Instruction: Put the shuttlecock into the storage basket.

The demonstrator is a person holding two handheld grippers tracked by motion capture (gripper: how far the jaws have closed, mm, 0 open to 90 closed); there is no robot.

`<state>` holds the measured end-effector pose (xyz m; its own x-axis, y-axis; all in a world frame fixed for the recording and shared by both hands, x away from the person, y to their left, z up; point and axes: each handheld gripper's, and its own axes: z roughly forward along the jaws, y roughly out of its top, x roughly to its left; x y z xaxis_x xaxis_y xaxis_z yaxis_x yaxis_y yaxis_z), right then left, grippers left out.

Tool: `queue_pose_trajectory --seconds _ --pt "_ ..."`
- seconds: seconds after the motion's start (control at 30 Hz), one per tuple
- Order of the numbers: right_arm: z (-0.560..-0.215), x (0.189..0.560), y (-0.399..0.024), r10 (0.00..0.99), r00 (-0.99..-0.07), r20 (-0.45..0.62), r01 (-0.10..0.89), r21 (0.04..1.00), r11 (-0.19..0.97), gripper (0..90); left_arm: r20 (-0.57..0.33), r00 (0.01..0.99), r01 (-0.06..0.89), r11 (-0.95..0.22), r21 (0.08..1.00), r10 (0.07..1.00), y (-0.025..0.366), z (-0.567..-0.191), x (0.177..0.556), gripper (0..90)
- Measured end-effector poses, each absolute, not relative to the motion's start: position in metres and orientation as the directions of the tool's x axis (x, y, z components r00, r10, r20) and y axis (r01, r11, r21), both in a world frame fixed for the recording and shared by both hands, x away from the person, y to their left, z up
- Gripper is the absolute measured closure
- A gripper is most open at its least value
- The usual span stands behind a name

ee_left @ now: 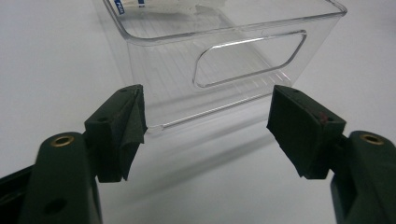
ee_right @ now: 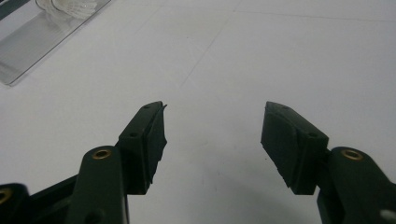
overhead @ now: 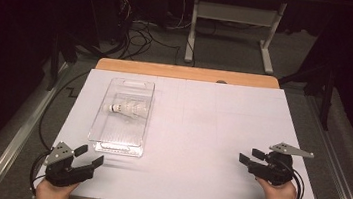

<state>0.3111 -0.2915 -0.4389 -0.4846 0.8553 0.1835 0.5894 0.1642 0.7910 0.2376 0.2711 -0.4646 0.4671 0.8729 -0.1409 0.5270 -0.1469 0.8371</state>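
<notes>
Left claw [overhead: 88,156]: held agape and empty at the near left edge of the surface [overhead: 221,130], just short of the clear bin [overhead: 124,116]. Shuttlecock [overhead: 128,109]: laid crosswise inside. Right claw [overhead: 249,156]: likewise agape, empty, well apart.

My right gripper [ee_right: 212,140] stands with its two black jaws spread wide and nothing between them, above the bare white table [ee_right: 280,56]. At about ten o'clock, well apart from my jaws, lies the corner of the clear plastic bin [ee_right: 32,46], with something white and feathery [ee_right: 77,7] inside, too cropped to tell.
</notes>
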Motion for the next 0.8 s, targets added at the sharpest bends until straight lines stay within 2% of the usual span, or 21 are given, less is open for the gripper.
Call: queue_pose_trajectory --seconds 0.8 --pt "-0.446 0.294 -0.309 0.867 -0.45 0.215 0.592 0.798 0.11 37.9 -0.139 0.47 0.526 -0.15 0.837 0.872 0.271 -0.464 0.238 29.0"
